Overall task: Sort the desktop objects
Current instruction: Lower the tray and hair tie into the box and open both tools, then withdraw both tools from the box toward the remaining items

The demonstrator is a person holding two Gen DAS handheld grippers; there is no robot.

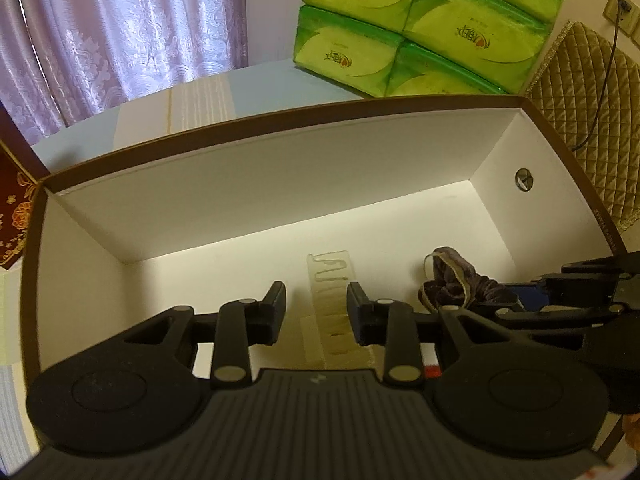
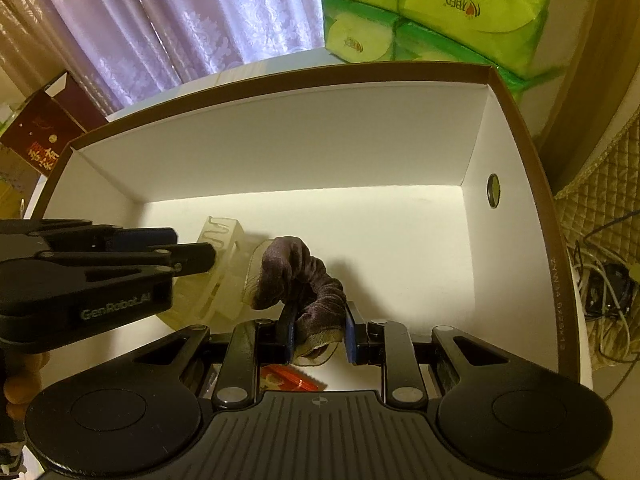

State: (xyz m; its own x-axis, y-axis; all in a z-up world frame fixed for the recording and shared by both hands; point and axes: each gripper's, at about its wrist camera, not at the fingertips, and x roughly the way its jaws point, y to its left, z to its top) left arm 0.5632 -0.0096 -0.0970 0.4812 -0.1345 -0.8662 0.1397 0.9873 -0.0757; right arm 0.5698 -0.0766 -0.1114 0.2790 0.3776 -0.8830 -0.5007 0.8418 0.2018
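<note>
Both tools are inside the white box. The right tool grips the purple scrunchie low over the floor; the left tool, open and empty, hovers above the clear plastic holder at the scrunchie's 9 o'clock. Probably the placing step; next, the right should release.

Lilac patterned curtains hang behind the pale surface; green tissue packs are stacked at its far edge beside a quilted chair back.

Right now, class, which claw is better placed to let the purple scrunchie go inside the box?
The right claw: its fingers are around the purple scrunchie, low inside the white box. The left claw is open over the clear plastic piece, holding nothing.
</note>
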